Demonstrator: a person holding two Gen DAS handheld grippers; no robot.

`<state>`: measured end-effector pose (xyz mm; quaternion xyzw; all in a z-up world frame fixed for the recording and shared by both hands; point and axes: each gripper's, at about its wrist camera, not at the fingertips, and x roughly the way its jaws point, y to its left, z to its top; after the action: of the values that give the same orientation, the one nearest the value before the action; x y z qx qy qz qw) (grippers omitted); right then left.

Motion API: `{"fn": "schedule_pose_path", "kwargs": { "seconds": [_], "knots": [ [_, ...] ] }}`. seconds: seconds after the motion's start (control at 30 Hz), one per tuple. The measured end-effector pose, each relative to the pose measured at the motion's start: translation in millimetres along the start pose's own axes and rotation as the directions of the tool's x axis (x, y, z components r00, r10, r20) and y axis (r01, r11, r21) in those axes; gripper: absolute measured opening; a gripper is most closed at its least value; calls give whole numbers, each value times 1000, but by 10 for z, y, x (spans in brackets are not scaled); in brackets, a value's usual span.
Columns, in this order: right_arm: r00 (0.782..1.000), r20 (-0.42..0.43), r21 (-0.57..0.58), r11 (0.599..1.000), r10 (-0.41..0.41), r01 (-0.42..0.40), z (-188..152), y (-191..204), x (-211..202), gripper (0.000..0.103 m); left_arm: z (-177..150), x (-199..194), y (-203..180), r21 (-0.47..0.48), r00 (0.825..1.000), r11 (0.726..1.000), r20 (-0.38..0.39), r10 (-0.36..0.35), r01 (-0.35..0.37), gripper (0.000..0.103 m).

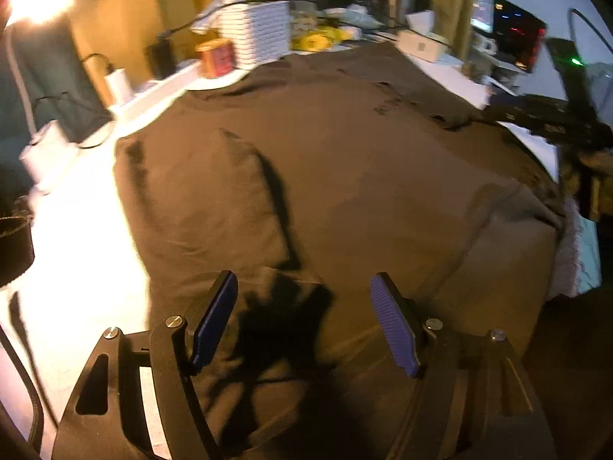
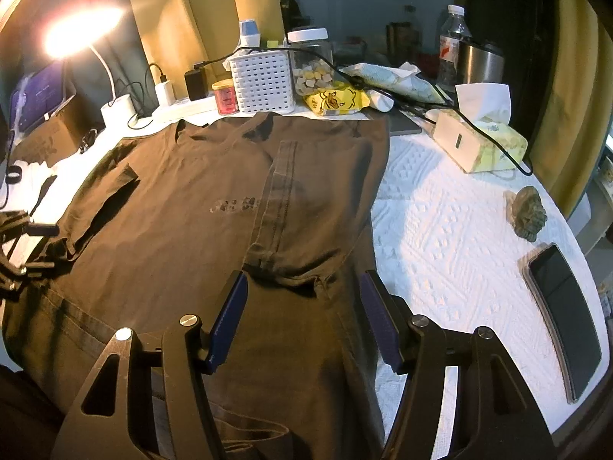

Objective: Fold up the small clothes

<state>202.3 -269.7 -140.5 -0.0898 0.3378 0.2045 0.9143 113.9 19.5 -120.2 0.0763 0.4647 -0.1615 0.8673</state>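
A dark brown T-shirt [image 2: 184,230] lies flat on the white tablecloth [image 2: 440,230], neck towards the back. Its right side is folded in, so a sleeve strip [image 2: 276,199] runs down the middle. The left sleeve [image 2: 111,188] is turned in too. My right gripper [image 2: 304,280] hovers open over the folded side near the front, with nothing between its blue pads. My left gripper [image 1: 302,283] stands open just above the shirt [image 1: 345,153], with only cloth and shadow beneath it. In the right wrist view the left gripper [image 2: 40,247] sits at the shirt's left edge.
Along the back stand a white basket [image 2: 262,84], a jar [image 2: 310,61], a red tin [image 2: 226,96], a water bottle [image 2: 454,42], a tissue box [image 2: 479,142] and cables. A phone [image 2: 563,318] and a small dark object [image 2: 528,211] lie at the right. A lamp [image 2: 76,34] glares at the left.
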Motion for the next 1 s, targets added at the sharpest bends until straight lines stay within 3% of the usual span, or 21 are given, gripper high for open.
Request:
{"fn": "schedule_pose_path", "kwargs": {
  "seconds": [0.13,0.3,0.6,0.73,0.77,0.83,0.87,0.93,1.0],
  "knots": [
    [1000,1,-5,1000,4,-4,-5,27,-5,64,-84,64,-102,11,992,994,-65,-110,111,72],
    [1000,-7,6,1000,-4,4,-18,10,14,64,-211,-100,58,-81,986,985,-54,-156,152,72],
    [1000,-6,-1,1000,5,-5,56,-19,87,64,-16,-265,648,-222,998,975,63,23,-8,72],
    [1000,-9,2,1000,4,-4,112,-48,148,64,88,-124,981,-306,993,950,75,96,-69,71],
    [1000,-11,2,1000,3,-3,128,-58,166,64,100,-95,1043,-318,991,945,78,111,-81,69],
    [1000,-16,2,1000,1,-1,160,-76,209,64,121,-46,1169,-342,989,936,88,116,-80,54],
    [1000,-19,2,1000,0,0,173,-85,231,64,140,-16,1233,-358,989,931,92,117,-76,52],
    [1000,-26,1,1000,-2,2,209,-96,286,64,161,15,1353,-387,987,919,106,120,-70,40],
    [999,-32,-2,1000,-1,1,249,-98,342,64,189,50,1463,-418,986,906,114,120,-62,37]
  ]
}}
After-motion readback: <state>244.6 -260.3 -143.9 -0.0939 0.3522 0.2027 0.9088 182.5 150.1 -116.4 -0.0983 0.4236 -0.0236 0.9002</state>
